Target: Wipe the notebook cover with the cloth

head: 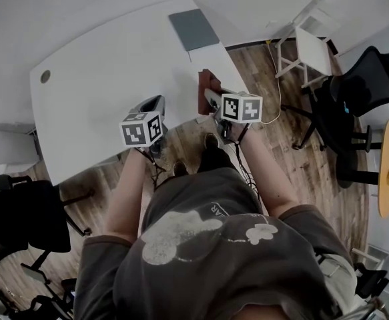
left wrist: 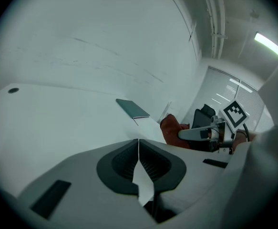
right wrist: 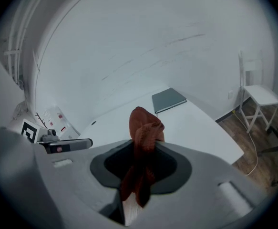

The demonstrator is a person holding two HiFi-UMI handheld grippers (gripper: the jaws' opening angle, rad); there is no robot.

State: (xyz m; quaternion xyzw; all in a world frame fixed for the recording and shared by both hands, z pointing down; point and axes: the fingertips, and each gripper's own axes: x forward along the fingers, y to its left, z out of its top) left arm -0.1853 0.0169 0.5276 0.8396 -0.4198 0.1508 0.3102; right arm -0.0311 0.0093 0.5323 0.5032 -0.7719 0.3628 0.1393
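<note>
The right hand-held gripper [right wrist: 143,149] clamps the rust-red cloth [right wrist: 146,123] in a bunched wad; the left hand-held gripper [left wrist: 139,149] is closed on nothing. The notebook [right wrist: 169,100] lies unbraced at 1 o'clock near the desk [head: 101,92] edge, so a wipe may shove it off.

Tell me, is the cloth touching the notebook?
Apart. The right gripper view shows the cloth pinched in the right gripper, with white table showing between it and the notebook.
</note>
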